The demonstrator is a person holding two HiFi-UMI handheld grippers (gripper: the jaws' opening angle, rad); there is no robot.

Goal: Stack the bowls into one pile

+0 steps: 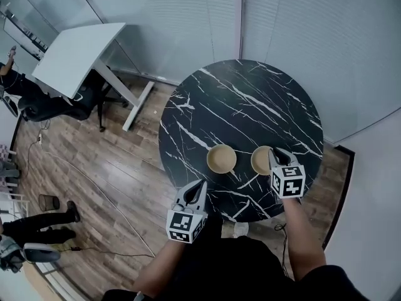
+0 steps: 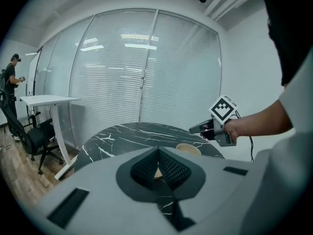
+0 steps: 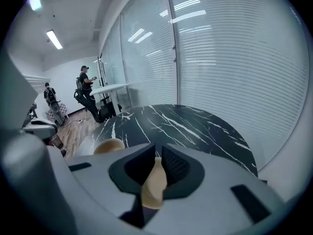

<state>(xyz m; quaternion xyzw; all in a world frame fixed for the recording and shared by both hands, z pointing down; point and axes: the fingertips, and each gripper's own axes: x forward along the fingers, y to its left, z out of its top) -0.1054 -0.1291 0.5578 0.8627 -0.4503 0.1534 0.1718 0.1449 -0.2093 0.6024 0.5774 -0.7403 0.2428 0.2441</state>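
Two tan bowls are at the near side of the round black marble table [image 1: 250,99]. The left bowl [image 1: 221,158] stands free on the top. My right gripper [image 1: 274,153] is shut on the near rim of the right bowl [image 1: 260,160]. In the right gripper view that rim [image 3: 154,182] is pinched between the pads, with the other bowl [image 3: 110,146] at the left. My left gripper [image 1: 202,184] hangs at the table's front edge, shut and holding nothing. In the left gripper view its pads meet at the tip [image 2: 159,153].
A white desk [image 1: 75,55] and a black office chair [image 1: 62,105] stand on the wooden floor to the left. People stand by the desk [image 3: 85,82]. A glass wall with blinds [image 1: 282,17] runs behind the table. A cable lies on the floor.
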